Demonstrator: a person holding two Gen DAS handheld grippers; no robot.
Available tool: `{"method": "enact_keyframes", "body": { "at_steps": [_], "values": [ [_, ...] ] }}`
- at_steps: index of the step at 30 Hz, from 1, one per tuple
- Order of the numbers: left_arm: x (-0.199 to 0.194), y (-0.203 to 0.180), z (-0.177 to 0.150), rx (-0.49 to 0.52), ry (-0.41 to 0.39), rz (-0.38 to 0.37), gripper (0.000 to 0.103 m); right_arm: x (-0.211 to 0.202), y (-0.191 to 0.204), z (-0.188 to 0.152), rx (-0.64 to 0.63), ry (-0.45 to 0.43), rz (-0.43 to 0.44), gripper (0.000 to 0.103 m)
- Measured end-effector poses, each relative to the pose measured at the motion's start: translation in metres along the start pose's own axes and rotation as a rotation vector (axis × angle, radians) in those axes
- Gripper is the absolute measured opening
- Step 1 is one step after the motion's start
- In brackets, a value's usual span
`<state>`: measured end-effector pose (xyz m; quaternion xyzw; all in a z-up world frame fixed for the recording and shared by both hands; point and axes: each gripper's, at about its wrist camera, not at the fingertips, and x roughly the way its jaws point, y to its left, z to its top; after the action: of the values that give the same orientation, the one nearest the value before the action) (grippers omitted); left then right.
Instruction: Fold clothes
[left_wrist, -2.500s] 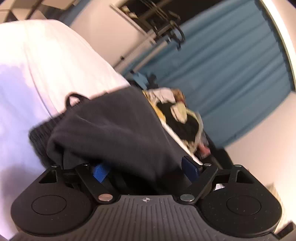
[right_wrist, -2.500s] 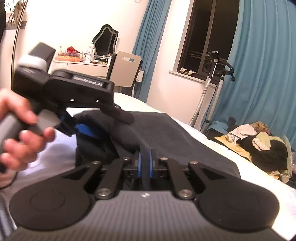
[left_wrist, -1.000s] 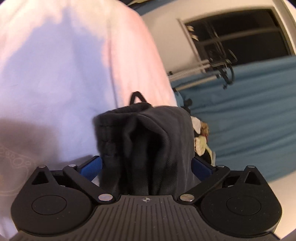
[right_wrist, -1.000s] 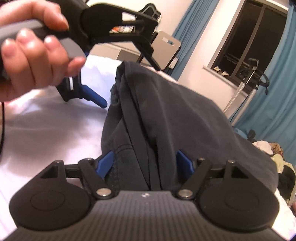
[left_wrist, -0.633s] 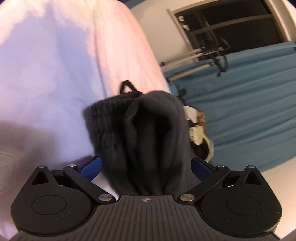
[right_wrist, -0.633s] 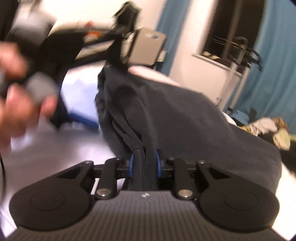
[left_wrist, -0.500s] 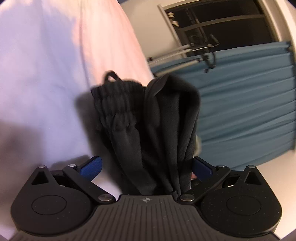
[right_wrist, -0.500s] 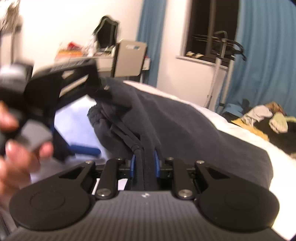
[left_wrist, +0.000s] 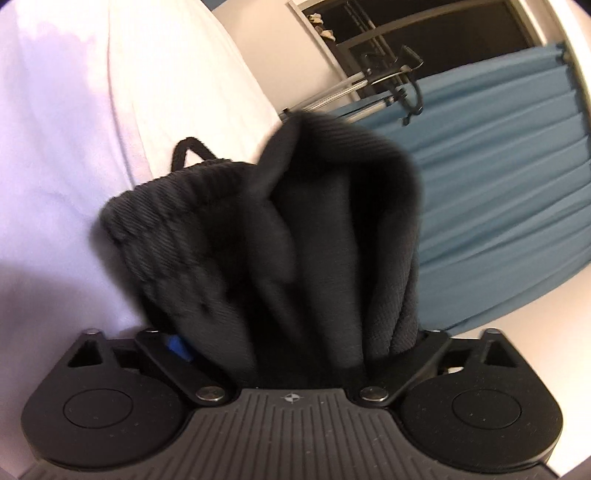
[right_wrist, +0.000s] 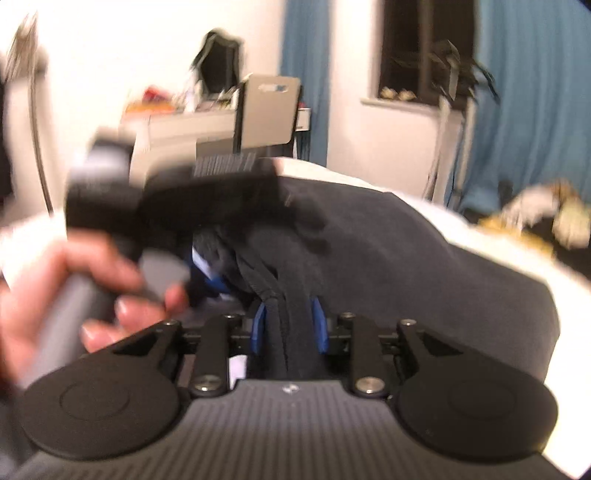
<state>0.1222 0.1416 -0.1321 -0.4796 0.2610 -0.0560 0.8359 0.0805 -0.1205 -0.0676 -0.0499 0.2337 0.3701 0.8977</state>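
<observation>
A dark grey garment (right_wrist: 406, 258) with a ribbed waistband and a drawstring loop lies bunched on the white bed (right_wrist: 498, 251). My right gripper (right_wrist: 289, 325) is shut on a fold of it, the blue pads pressing the cloth from both sides. In the left wrist view the garment (left_wrist: 280, 240) fills the space between the jaws of my left gripper (left_wrist: 295, 343). The jaws stand wide apart and only the left blue pad (left_wrist: 179, 345) shows. The left gripper (right_wrist: 177, 199) also appears blurred in the right wrist view, in a hand, just left of the garment.
The white bed sheet (left_wrist: 74, 147) spreads to the left. Blue curtains (left_wrist: 498, 184) and a dark window (right_wrist: 424, 48) are behind. A pile of clothes (right_wrist: 535, 218) lies at the far right. A desk with a chair (right_wrist: 269, 110) stands beyond the bed.
My right gripper has stayed shut on the fold. The left gripper has pushed further into the bunched cloth, which now covers its right pad, and has moved close to the right gripper.
</observation>
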Motion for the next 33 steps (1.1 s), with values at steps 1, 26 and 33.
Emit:
{"method": "enact_keyframes", "body": {
  "at_steps": [1,26,33],
  "values": [
    [0.000,0.001,0.001,-0.006,-0.003,0.017,0.079,-0.008,-0.011,0.002,0.084,-0.016,0.030,0.031],
    [0.012,-0.002,-0.001,0.084,0.002,0.061,0.057,0.008,-0.171,-0.054,0.899,-0.065,-0.183,0.042],
    [-0.017,-0.042,-0.005,0.210,-0.086,0.041,0.028,-0.039,-0.133,-0.011,0.727,-0.198,-0.206,0.019]
  ]
}}
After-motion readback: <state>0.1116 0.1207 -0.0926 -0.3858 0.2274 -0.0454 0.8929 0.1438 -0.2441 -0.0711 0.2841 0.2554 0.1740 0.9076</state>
